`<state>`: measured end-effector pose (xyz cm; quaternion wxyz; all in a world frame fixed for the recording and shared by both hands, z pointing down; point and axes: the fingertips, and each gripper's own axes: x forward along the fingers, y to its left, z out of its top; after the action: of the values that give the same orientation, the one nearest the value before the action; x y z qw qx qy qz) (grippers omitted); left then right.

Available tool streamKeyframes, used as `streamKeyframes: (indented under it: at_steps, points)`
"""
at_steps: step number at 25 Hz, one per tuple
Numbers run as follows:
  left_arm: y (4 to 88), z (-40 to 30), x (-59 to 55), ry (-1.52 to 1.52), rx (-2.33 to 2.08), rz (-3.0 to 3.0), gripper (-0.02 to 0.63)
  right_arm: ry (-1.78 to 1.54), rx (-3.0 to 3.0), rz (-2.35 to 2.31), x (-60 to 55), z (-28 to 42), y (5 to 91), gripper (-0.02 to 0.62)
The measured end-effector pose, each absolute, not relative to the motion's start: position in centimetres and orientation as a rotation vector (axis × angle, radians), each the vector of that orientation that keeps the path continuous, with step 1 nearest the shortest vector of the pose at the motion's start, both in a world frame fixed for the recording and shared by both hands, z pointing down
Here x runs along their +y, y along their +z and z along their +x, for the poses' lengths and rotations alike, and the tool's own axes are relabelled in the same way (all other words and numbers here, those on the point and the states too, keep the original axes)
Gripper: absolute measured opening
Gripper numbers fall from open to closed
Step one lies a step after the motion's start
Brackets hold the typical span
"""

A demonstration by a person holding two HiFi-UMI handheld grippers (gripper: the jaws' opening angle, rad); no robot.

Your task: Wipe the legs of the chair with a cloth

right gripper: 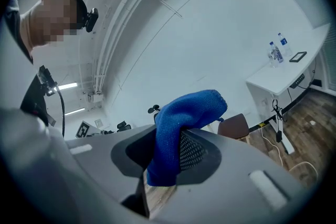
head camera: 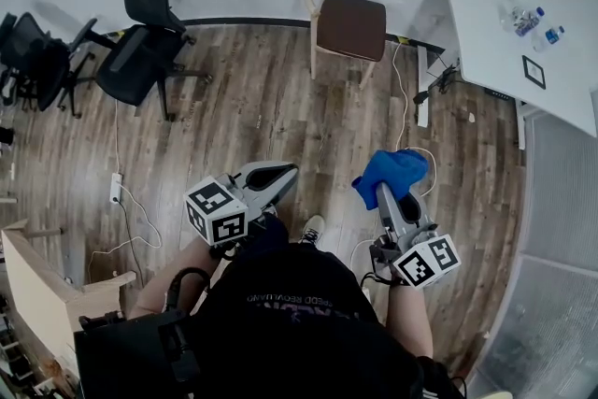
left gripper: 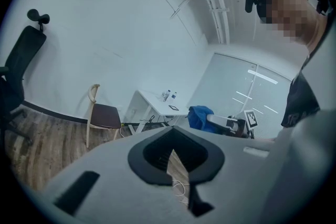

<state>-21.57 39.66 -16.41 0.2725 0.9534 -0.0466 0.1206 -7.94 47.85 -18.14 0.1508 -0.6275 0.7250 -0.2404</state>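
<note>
The chair (head camera: 350, 25) has a brown seat and pale wooden legs and stands by the far wall; it also shows in the left gripper view (left gripper: 102, 115) and behind the cloth in the right gripper view (right gripper: 234, 124). My right gripper (head camera: 385, 194) is shut on a blue cloth (head camera: 392, 173), which bunches over its jaws (right gripper: 184, 123). My left gripper (head camera: 283, 174) is shut with nothing in it (left gripper: 174, 153). Both grippers are held level in front of the person, well short of the chair. The blue cloth (left gripper: 199, 117) is visible from the left gripper too.
Two black office chairs (head camera: 140, 33) stand at the back left. A white table (head camera: 486, 42) with bottles (head camera: 528, 19) is at the right of the chair. Cables and a power strip (head camera: 116, 187) lie on the wood floor. A wooden piece (head camera: 37, 285) stands at the near left.
</note>
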Motion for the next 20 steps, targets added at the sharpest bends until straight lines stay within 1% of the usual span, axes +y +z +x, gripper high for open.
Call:
streamKeyframes:
  at_steps: [9, 20]
  points:
    - [-15.5, -18.5, 35.1, 0.323, -0.082, 2.563, 0.006, -0.697, 2.044, -1.863, 43.0, -4.9, -17.6, 0.101]
    - [-14.6, -13.7, 22.3, 0.338, 0.009, 2.566, 0.006, -0.723, 1.957, -1.984, 31.3, -0.2, -16.7, 0.101]
